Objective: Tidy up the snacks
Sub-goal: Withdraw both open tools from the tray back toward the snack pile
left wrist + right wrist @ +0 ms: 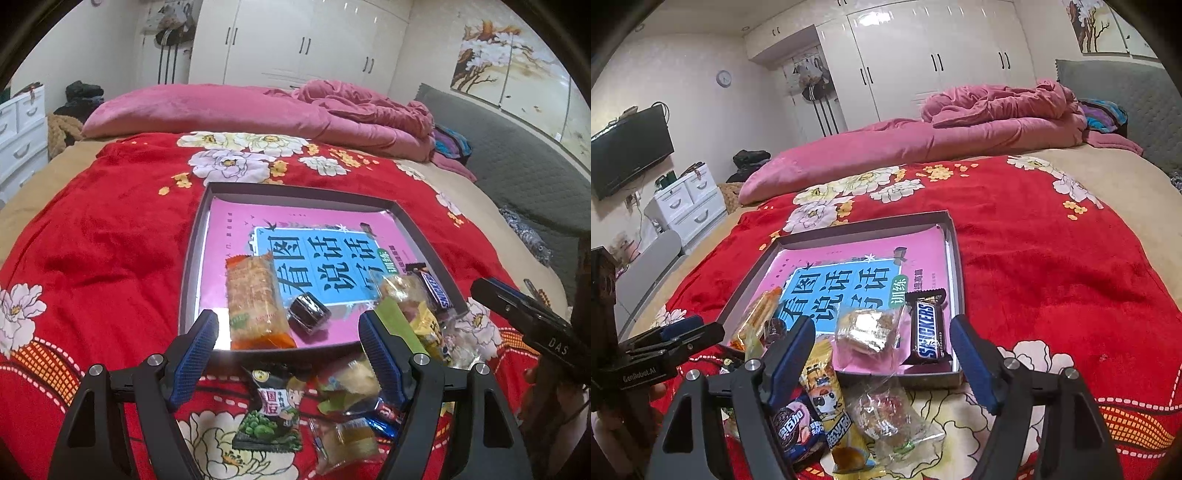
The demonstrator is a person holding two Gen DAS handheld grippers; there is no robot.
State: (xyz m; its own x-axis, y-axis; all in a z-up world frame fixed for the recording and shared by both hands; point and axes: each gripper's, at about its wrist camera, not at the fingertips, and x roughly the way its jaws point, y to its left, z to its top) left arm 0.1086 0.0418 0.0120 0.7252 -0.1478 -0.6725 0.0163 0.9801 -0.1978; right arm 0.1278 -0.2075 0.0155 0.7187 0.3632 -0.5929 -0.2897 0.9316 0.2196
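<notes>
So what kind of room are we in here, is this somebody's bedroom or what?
Most likely a home bedroom. The snacks sit on a bed under a red floral fleece blanket, with a rumpled pink plush duvet behind, glossy white built-in wardrobe doors along the far wall, and a black wall-mounted television.

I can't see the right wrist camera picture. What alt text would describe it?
An open right claw hovers over a shallow grey tray lined with a pink book, on a red floral blanket. In the tray lie a Snickers bar and a clear-wrapped pastry. More wrapped snacks lie on the blanket before the tray, and the left claw shows at the left edge.
</notes>
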